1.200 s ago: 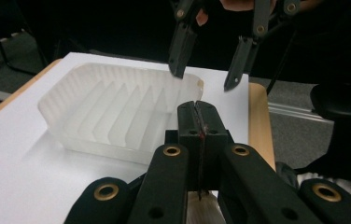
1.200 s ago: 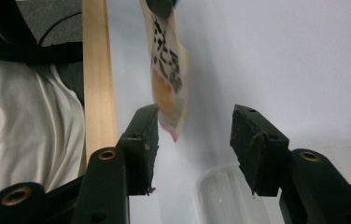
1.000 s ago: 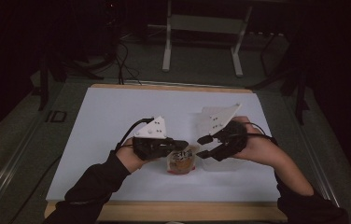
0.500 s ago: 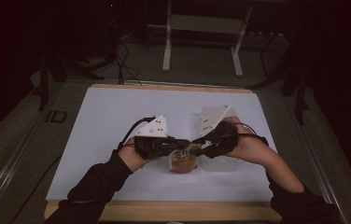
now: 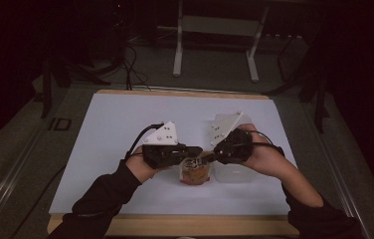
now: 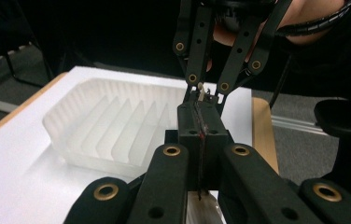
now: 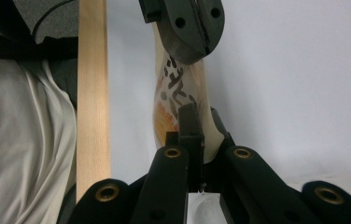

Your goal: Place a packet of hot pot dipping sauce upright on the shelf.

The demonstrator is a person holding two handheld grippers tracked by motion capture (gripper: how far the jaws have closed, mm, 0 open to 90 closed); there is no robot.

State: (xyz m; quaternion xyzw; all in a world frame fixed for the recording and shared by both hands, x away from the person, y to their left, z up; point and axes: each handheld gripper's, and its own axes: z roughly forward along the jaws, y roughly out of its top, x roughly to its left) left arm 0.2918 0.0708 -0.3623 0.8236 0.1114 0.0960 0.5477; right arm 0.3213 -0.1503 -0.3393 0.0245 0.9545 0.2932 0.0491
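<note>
The white worktop [image 5: 125, 129] carries a clear ribbed plastic tray [image 6: 113, 126] under the right hand, and between the hands a small orange-and-cream printed snack packet [image 5: 195, 170] held just above the surface. The left hand-held gripper [image 5: 195, 150] has its jaws together on the packet's top edge at one side; the right hand-held gripper [image 5: 217, 153] is clamped on the same edge opposite. If they pull apart unevenly, I judge the thin film could slip from one pair of jaws, or the seam could burst and scatter the contents beside the tray.
</note>
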